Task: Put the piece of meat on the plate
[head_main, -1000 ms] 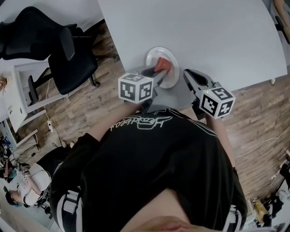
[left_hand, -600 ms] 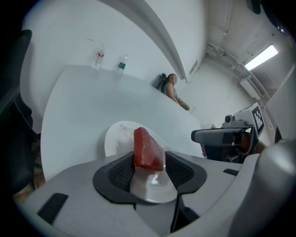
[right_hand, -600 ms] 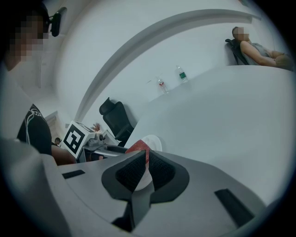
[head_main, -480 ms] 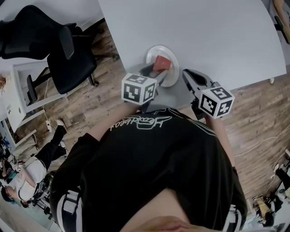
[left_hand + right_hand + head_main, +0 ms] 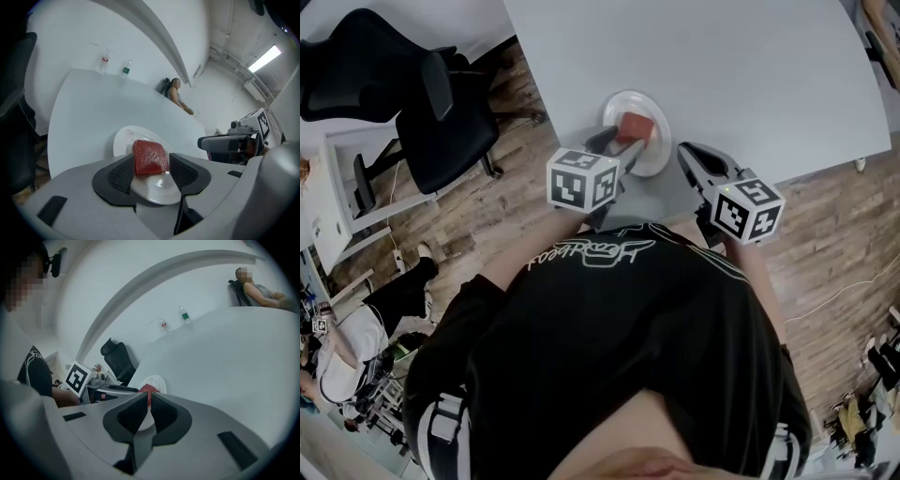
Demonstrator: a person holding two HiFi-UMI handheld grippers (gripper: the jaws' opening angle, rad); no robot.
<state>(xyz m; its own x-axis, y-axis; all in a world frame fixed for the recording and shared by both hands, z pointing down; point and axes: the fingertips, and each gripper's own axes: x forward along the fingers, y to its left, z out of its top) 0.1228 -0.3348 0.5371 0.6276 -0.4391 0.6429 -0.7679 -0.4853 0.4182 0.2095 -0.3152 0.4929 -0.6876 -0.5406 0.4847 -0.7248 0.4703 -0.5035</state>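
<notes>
The piece of meat (image 5: 151,158) lies flat on the plate (image 5: 123,139) between the left gripper's (image 5: 152,165) just-opened, wide, empty jaws, which should draw straight back without nudging it; the right gripper (image 5: 148,404) sits closed on nothing.

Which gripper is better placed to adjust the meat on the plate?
Probably left. The left gripper has just opened its jaws, which now stand either side of the meat on the plate; the right gripper is shut, beside the plate.
</notes>
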